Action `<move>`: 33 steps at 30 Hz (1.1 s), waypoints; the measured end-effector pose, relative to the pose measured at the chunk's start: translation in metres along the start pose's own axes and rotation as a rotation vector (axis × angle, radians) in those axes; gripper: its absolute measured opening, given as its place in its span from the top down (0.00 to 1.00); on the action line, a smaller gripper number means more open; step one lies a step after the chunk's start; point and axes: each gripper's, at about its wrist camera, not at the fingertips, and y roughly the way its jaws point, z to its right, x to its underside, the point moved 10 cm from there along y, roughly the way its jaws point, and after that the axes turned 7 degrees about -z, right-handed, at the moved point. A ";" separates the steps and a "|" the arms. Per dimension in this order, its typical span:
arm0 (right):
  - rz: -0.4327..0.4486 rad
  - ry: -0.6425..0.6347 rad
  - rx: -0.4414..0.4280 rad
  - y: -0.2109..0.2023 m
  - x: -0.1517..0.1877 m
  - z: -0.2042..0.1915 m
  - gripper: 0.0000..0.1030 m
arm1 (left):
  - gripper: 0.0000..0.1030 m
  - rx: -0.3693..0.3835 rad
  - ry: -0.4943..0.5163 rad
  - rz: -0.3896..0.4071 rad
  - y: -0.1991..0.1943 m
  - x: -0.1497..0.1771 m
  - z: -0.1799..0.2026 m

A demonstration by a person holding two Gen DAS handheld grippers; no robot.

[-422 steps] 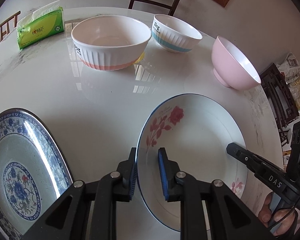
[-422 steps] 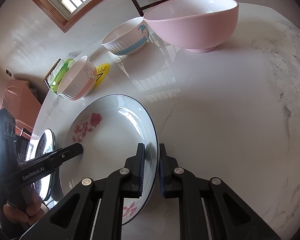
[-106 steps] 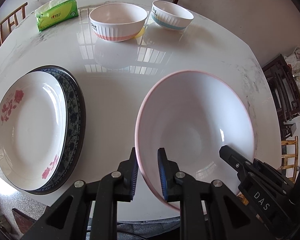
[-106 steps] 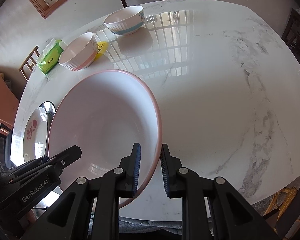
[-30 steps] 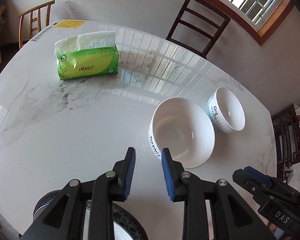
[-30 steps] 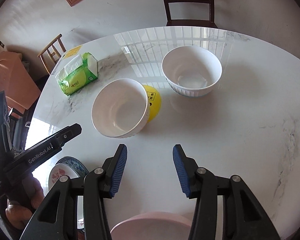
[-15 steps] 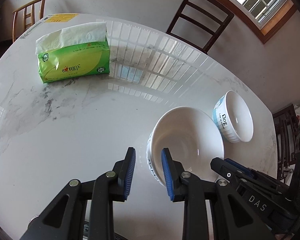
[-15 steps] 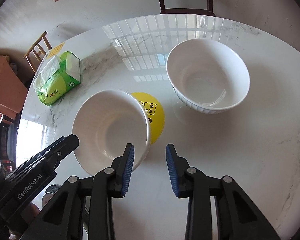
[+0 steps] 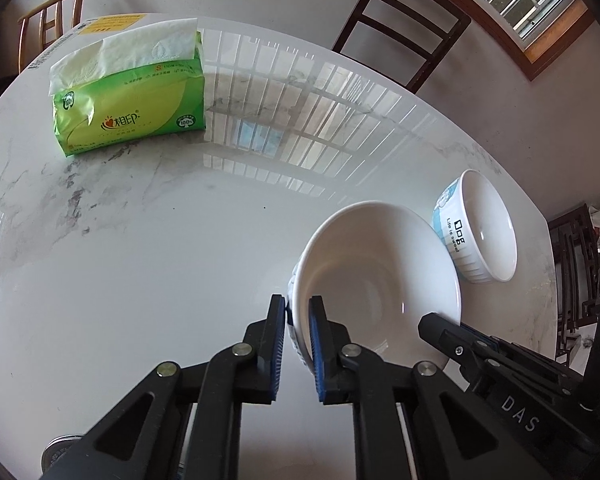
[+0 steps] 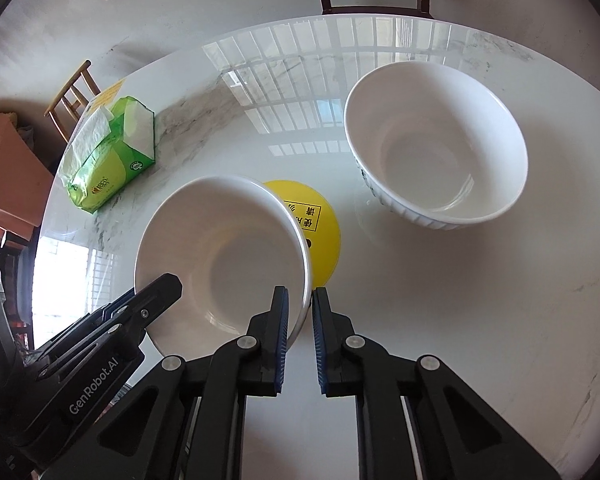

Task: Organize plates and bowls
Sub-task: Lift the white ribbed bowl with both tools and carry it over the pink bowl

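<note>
Left wrist view
Bowl: the large white bowl (image 9: 380,276) has a ribbed outer wall and a plain glossy inside; it sits on the marble table (image 9: 140,240), near the right edge of the view.
Left gripper: the left gripper (image 9: 298,312) has its blue pads closed on the bowl's near rim, one pad outside the wall and one inside; the jaws have just been closing.
Right gripper: the right gripper (image 9: 428,322) reaches in from the lower right at the bowl's opposite rim, with "DAS" printed on its arm.
Neighbour: the small bowl (image 9: 480,228) stands just behind, white with a blue band, marked "Dog" and "Life is sweet".
Other writing: the green tissue pack (image 9: 128,92) carries Chinese characters and a "100%" badge.
Change: a second ago the left gripper hung above the table short of the bowl; now the rim is between its pads.

Right wrist view
Bowl: the same large white bowl (image 10: 220,256) lies left of centre, partly covering a yellow round sticker (image 10: 316,224) with Chinese writing.
Right gripper: the right gripper (image 10: 300,312) is clamped on the bowl's right rim, its jaws having just closed.
Left gripper: the left gripper (image 10: 168,284) meets the far-left rim, "GenRobot.AI" on its arm.
Neighbour: the small bowl (image 10: 436,144) stands well apart, upper right.
Change: a second ago the right jaws stood wide over bare table.
</note>
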 end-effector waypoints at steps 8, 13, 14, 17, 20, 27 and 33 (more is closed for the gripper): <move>0.009 0.001 0.014 -0.011 0.009 0.002 0.89 | 0.89 -0.009 0.032 0.012 -0.011 0.009 0.010; 0.033 -0.004 0.015 -0.034 0.019 0.001 0.89 | 0.89 -0.002 0.048 0.035 -0.035 0.018 0.020; 0.041 -0.006 0.015 -0.040 0.022 0.001 0.89 | 0.89 -0.003 0.056 0.044 -0.042 0.021 0.022; 0.067 -0.013 0.008 -0.059 0.032 0.000 0.89 | 0.89 -0.013 0.075 0.068 -0.061 0.029 0.031; 0.090 -0.013 -0.001 -0.077 0.044 0.002 0.89 | 0.89 -0.009 0.088 0.091 -0.078 0.040 0.040; 0.132 -0.010 -0.005 -0.114 0.086 0.013 0.88 | 0.89 -0.008 0.133 0.116 -0.109 0.082 0.065; 0.163 -0.005 0.015 -0.140 0.133 0.031 0.88 | 0.89 0.018 0.166 0.092 -0.119 0.130 0.084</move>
